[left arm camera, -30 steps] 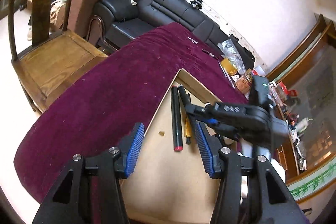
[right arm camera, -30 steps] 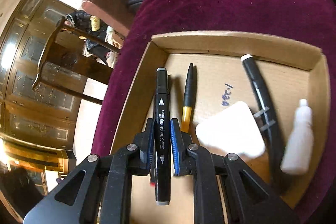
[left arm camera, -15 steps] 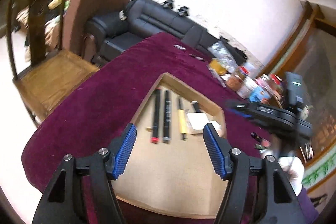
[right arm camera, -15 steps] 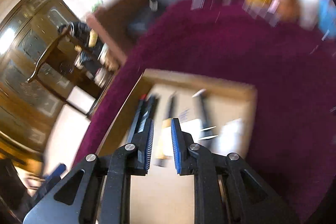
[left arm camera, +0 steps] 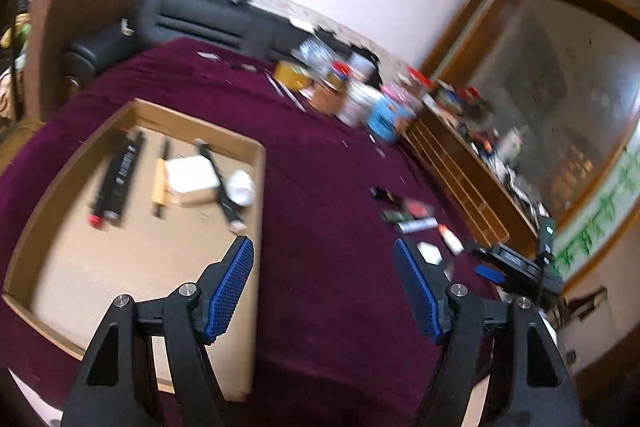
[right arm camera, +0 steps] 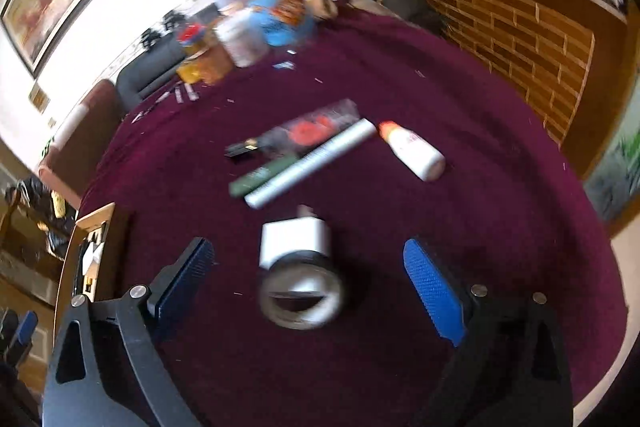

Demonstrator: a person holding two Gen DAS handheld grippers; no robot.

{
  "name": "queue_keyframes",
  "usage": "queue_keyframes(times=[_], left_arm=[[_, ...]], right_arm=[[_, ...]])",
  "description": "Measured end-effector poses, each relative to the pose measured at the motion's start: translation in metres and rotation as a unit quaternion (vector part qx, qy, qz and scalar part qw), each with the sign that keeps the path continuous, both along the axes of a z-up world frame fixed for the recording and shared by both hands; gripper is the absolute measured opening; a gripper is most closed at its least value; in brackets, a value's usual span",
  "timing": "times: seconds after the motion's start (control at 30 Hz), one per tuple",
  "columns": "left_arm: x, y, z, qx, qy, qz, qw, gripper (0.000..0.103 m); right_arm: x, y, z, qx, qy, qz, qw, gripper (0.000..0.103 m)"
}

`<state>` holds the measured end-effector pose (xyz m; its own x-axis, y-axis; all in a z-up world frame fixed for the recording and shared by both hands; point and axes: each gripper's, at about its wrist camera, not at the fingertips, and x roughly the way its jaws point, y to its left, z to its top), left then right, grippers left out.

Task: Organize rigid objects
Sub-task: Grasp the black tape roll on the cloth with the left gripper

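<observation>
A shallow cardboard box [left arm camera: 256, 195] lies on the maroon tablecloth [left arm camera: 328, 211] and holds two black markers [left arm camera: 120, 175], a pen, a white pad [left arm camera: 190, 175] and a small white bottle [left arm camera: 240, 187]. My left gripper [left arm camera: 324, 291] is open and empty above the box's right wall. My right gripper [right arm camera: 308, 291] is open and empty over loose items on the cloth: a tape roll [right arm camera: 302, 293], a white cube [right arm camera: 294, 237], a white tube [right arm camera: 312, 163], a green marker [right arm camera: 260, 177], a glue bottle [right arm camera: 414, 155] and a clear packet [right arm camera: 316, 127]. The right gripper also shows in the left wrist view [left arm camera: 516, 263].
Jars and packets [right arm camera: 256, 23] crowd the far side of the table. A black sofa [left arm camera: 192, 19] and a brown armchair [left arm camera: 80, 23] stand behind it. A wooden shelf unit [left arm camera: 460, 155] runs along the right. The table edge curves close on the right.
My right gripper let the black marker go in the box, opened wide and swung right over the loose items. My left gripper swung right, past the box's right wall.
</observation>
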<state>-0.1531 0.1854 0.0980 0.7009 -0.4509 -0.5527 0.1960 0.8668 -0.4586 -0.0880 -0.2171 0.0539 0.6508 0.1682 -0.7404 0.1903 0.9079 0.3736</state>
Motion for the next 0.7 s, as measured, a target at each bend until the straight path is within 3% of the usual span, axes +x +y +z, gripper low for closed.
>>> queue_keyframes(times=[0.07, 0.17, 0.2, 0.3, 0.37, 0.47, 0.7], left_arm=[[-0.005, -0.016, 0.003, 0.014, 0.004, -0.01, 0.9998, 0.067], [-0.013, -0.031, 0.012, 0.038, -0.001, -0.009, 0.9992, 0.067], [-0.014, -0.034, 0.014, 0.042, -0.002, -0.007, 0.9991, 0.067], [-0.014, -0.04, 0.015, 0.051, 0.003, 0.002, 0.9987, 0.067], [-0.011, -0.043, 0.011, 0.053, 0.013, 0.003, 0.9985, 0.067], [-0.005, -0.051, 0.001, 0.052, 0.031, -0.006, 0.9982, 0.067], [0.013, -0.081, -0.03, 0.082, 0.069, -0.043, 0.9932, 0.067]], right_arm=[[0.005, -0.003, -0.016, 0.024, 0.014, 0.005, 1.0, 0.097], [0.016, 0.024, -0.029, 0.065, 0.025, 0.064, 0.996, 0.099], [0.016, 0.037, -0.029, 0.061, 0.018, 0.092, 0.994, 0.098], [0.01, 0.062, -0.023, 0.106, -0.015, 0.187, 0.977, 0.098], [0.005, 0.068, -0.015, 0.101, -0.037, 0.206, 0.973, 0.098], [-0.001, 0.055, -0.01, 0.067, -0.051, 0.189, 0.978, 0.098], [0.005, 0.0, -0.036, 0.086, -0.025, 0.112, 0.99, 0.098]])
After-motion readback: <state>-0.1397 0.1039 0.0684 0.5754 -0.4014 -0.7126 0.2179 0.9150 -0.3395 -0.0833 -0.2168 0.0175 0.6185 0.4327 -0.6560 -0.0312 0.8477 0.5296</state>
